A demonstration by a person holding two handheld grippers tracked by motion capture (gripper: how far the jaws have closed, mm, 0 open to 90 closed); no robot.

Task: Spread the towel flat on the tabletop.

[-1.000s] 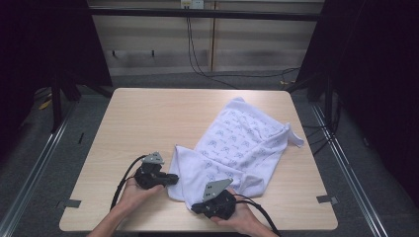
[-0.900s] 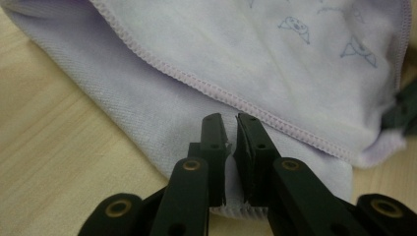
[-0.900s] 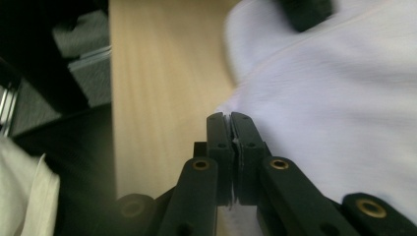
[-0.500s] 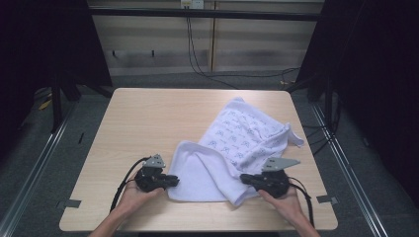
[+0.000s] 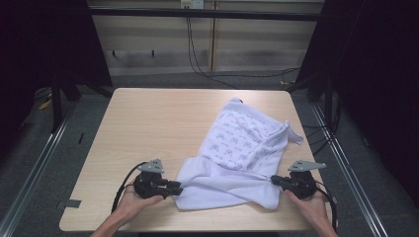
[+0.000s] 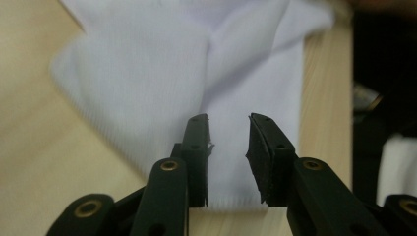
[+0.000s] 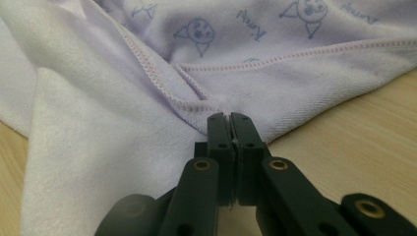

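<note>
- The left gripper (image 5: 174,188) is black, with a grey three-cornered plate and a black cable.
- The right gripper (image 5: 274,180) looks the same, with brass-coloured screws.

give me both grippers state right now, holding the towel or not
left gripper: open, fingers have just been opening, towel edge lies between them, unpinched
right gripper: shut on the towel's hem

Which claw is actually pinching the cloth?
The right claw: its jaws are clamped shut on the printed towel's hem. The left claw has just opened, its jaws apart.
</note>
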